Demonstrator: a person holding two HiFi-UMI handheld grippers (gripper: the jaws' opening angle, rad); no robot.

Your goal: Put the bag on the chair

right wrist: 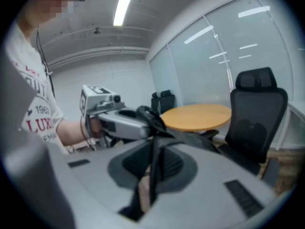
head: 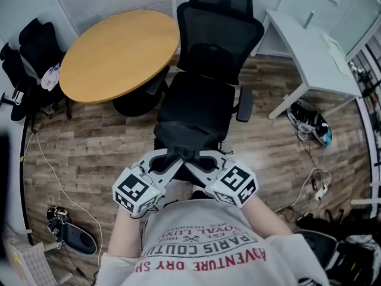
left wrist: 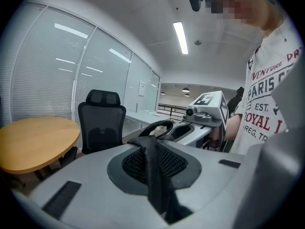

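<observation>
Left gripper (head: 159, 158), right gripper (head: 206, 159): jaws nearly closed, each pinching black strap (left wrist: 153, 175) of bag (head: 184, 137). Bag hangs just ahead, at front edge of chair (head: 199, 97) seat; both hands equally near.

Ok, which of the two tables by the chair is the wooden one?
The round table left of the office chair in the head view; the desk on the chair's right is white and rectangular.
</observation>
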